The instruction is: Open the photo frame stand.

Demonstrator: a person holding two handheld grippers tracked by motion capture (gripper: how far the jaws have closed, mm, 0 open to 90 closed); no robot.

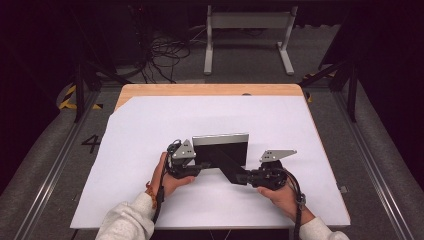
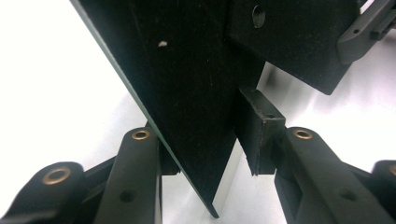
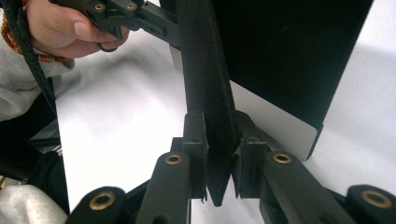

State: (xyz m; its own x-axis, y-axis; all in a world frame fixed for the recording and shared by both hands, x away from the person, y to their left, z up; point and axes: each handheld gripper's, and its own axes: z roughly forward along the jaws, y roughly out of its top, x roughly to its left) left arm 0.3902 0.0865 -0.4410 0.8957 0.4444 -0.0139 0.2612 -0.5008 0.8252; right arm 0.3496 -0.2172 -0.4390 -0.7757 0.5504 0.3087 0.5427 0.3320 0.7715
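A: What's nearest the person?

B: 2 hands at the front edge of the surface [image 1: 150, 130], each holding a gripper. The right gripper [image 1: 248, 176] is clenched on a black strut [image 3: 208, 93]; both pads press its narrow sides near the pointed lower tip.

A: And the left gripper [image 1: 200, 165]?

B: It sits at the left edge of the black panel [image 1: 225, 150]. In the left gripper view that thin edge stands between the jaws, but a gap remains on the right pad's side, so it isn't gripping.

A: What does the thing look like?

B: A flat rectangular board, like a picture frame seen from behind: matte black back [image 2: 187, 70], pale silvery rim along the top and bottom, with a small white fleck on the black.

A: Which way does it point?

B: It stands upright on its bottom edge near the middle of the white-covered surface, long axis running left to right. The black back faces the person. The strut slants from the back down toward the right gripper.

A: Farther off?

B: A strip of bare wood, then the floor with cables [image 1: 165, 55] and a grey stand [image 1: 247, 22].
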